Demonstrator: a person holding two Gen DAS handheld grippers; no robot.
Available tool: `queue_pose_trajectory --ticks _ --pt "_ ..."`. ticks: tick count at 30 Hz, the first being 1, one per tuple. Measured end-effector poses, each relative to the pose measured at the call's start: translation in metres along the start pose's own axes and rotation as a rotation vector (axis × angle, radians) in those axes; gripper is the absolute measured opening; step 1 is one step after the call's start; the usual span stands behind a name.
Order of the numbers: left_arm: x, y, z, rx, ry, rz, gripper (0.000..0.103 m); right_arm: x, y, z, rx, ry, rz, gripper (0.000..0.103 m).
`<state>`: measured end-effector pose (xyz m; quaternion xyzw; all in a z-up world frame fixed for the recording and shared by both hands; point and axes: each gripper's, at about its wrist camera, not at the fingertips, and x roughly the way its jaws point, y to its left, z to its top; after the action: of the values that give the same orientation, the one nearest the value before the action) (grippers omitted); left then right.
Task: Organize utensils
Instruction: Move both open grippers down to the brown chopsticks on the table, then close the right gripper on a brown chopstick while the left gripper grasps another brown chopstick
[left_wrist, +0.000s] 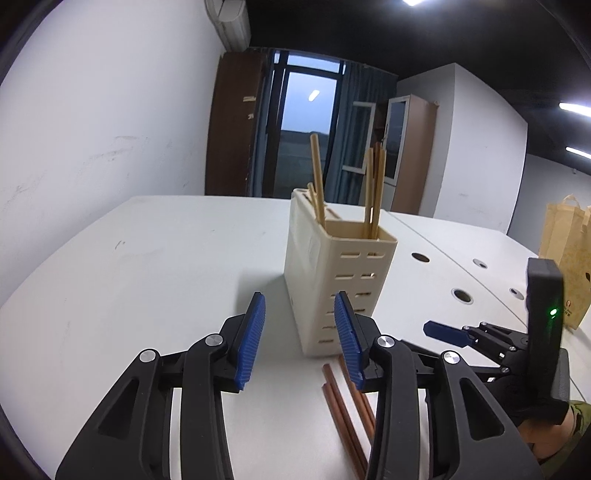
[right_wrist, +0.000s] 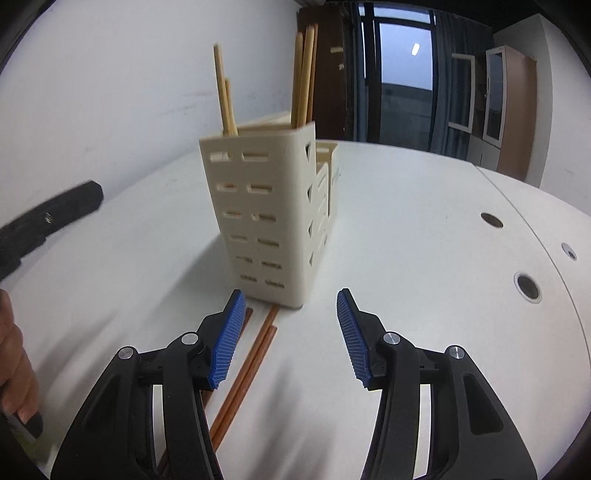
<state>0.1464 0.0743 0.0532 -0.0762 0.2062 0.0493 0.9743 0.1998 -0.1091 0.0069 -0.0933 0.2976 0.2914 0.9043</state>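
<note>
A cream slotted utensil holder (left_wrist: 332, 273) stands on the white table (left_wrist: 147, 277) with several light wooden chopsticks (left_wrist: 373, 192) upright in it. It also shows in the right wrist view (right_wrist: 266, 218). Reddish-brown chopsticks (left_wrist: 345, 410) lie flat on the table in front of the holder, also in the right wrist view (right_wrist: 247, 376). My left gripper (left_wrist: 300, 332) is open and empty, just short of the holder. My right gripper (right_wrist: 291, 336) is open and empty above the table, its left finger over the lying chopsticks. It also appears at the right of the left wrist view (left_wrist: 447, 332).
A yellow paper bag (left_wrist: 569, 258) stands at the table's right side. Round cable holes (right_wrist: 528, 288) are set in the tabletop to the right. A white wall runs along the table's left; a window and cabinets are behind.
</note>
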Motion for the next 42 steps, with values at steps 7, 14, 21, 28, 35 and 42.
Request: queue_pose_trajectory --ticks 7,14,21,28,35,42 --pt "0.003 0.002 -0.005 -0.001 0.038 0.026 0.042 0.028 0.008 -0.012 -0.021 0.112 -0.013 0.051" --pt "0.010 0.001 -0.010 -0.005 0.068 0.035 0.042 0.043 0.012 -0.020 -0.032 0.176 -0.030 0.051" --pt "0.018 0.003 -0.014 -0.017 0.117 0.034 0.042 0.052 0.017 -0.028 -0.040 0.220 -0.034 0.051" --pt "0.019 0.001 -0.014 -0.019 0.127 0.028 0.044 0.055 0.016 -0.031 -0.021 0.256 -0.022 0.052" --pt "0.038 -0.002 -0.026 -0.004 0.231 0.035 0.044 0.052 0.014 -0.030 -0.048 0.273 -0.035 0.048" --pt "0.056 -0.011 -0.044 0.033 0.326 0.027 0.044 0.045 0.011 -0.030 -0.050 0.292 -0.014 0.028"
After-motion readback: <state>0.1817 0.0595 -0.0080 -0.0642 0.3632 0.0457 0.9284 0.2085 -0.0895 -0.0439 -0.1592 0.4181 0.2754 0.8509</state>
